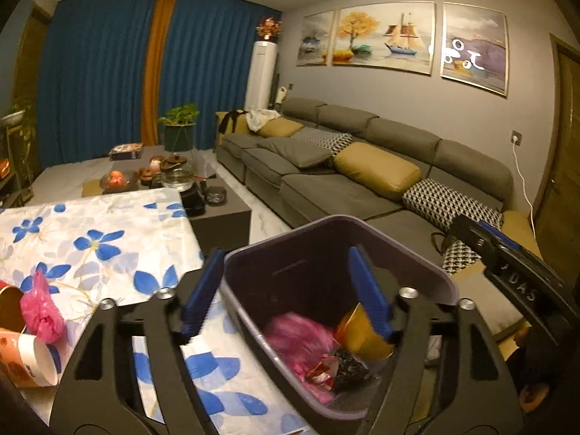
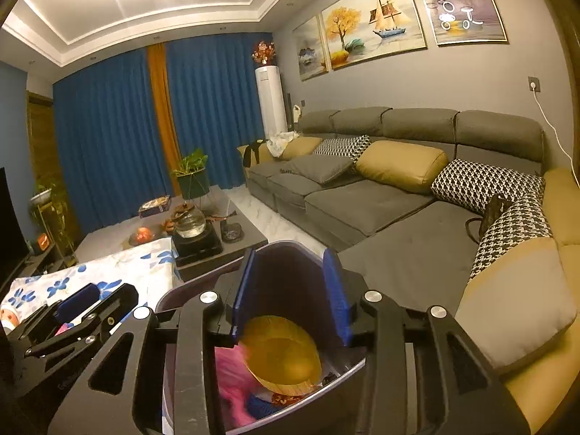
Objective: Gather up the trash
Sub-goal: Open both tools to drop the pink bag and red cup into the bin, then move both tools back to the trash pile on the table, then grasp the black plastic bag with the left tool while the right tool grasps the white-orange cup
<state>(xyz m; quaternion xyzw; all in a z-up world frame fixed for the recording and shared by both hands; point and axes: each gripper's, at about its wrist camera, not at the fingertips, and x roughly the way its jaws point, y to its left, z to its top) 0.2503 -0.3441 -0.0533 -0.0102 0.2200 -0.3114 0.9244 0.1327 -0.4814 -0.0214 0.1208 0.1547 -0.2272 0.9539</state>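
We see both claws spread over bin [image 1: 337,290]: left claw [image 1: 286,293] holds nothing, right claw [image 2: 290,297] above yellow cup [image 2: 282,359] in bin. Pink bag [image 1: 40,311], cups [image 1: 25,359] lie on worktop [image 1: 108,239]. Sofa [image 1: 326,181] beyond.

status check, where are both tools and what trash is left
Both tools open over the bin: left tool, right tool. Gold cup just inside the bin. Pink bag and paper cups left on table.

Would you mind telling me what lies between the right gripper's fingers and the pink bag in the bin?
Right wrist view: a gold paper cup lies below the open right gripper, partly covering the pink bag in the bin.
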